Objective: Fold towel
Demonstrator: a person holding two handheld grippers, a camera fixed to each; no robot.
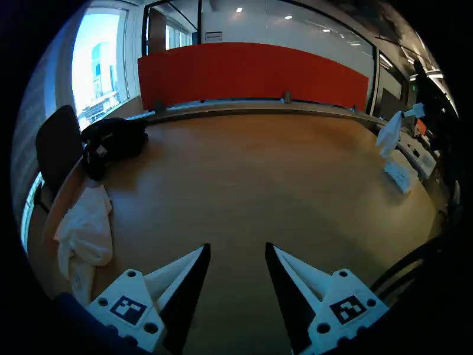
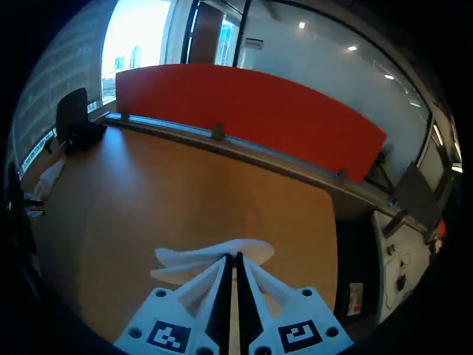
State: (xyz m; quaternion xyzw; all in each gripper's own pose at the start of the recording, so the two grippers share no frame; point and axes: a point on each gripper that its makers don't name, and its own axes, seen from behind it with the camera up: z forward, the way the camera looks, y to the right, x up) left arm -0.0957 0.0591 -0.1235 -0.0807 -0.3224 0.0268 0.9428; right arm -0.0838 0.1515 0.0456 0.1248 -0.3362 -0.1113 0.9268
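Note:
A white towel (image 2: 213, 258) is pinched between the fingers of my right gripper (image 2: 234, 258), which is shut on it; its folds spread to both sides of the tips above the wooden table (image 2: 148, 201). In the left gripper view the same towel (image 1: 389, 135) hangs at the far right, over a small folded white cloth (image 1: 398, 176) on the table. My left gripper (image 1: 236, 248) is open above the bare table (image 1: 248, 177), with nothing between its fingers. A crumpled white cloth pile (image 1: 86, 236) lies at the table's left edge, to the left of that gripper.
A black bag (image 1: 113, 139) rests at the table's back left beside a dark chair (image 1: 57, 148). A red partition (image 1: 254, 74) runs along the far edge. In the right gripper view the table's right edge (image 2: 334, 236) drops to the floor, with another desk (image 2: 408, 248) beyond.

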